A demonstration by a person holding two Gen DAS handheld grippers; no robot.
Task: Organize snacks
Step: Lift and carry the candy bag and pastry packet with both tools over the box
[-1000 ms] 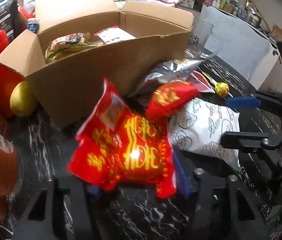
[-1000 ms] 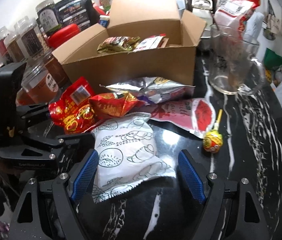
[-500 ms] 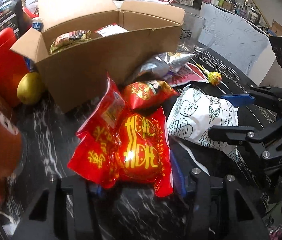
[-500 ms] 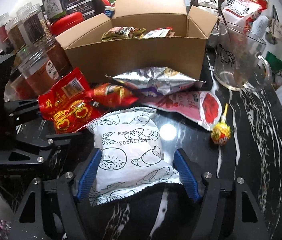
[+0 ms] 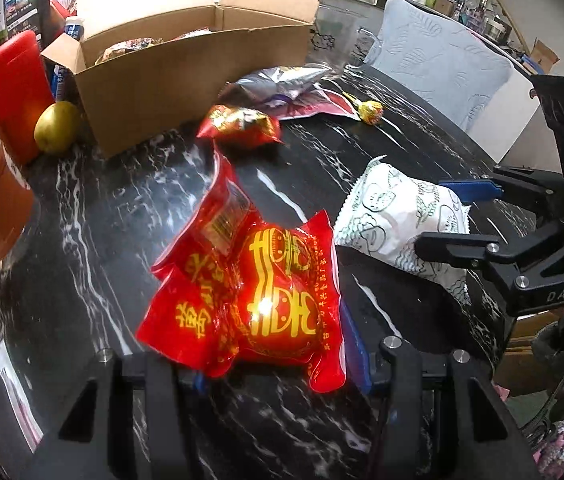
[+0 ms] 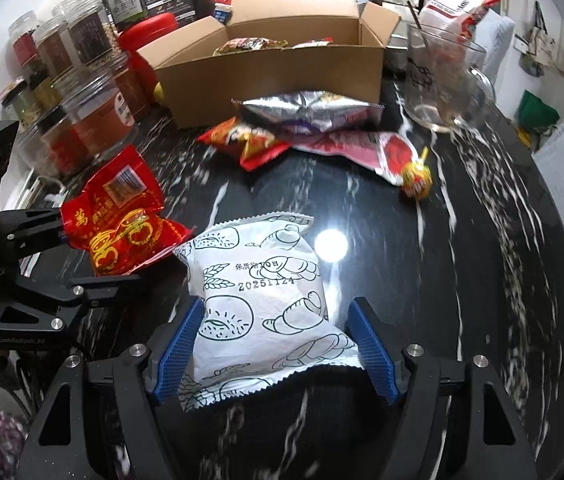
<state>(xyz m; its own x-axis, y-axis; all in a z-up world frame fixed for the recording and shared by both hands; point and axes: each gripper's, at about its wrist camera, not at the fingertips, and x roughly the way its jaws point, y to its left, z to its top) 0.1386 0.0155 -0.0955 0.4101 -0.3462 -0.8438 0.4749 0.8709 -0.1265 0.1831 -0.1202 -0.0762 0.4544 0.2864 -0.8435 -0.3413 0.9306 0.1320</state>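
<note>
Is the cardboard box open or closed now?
Open: the cardboard box has its flaps raised, and snack packets show inside.

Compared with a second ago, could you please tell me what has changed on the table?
Both packets were pulled back from the pile: the red packet in the left gripper, the white packet in the right gripper, whose jaws have just been closing on it. The cardboard box, silver bag and lollipop stayed put.

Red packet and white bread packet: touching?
Apart. Left wrist view shows bare table between the red packet and the white bread packet.
</note>
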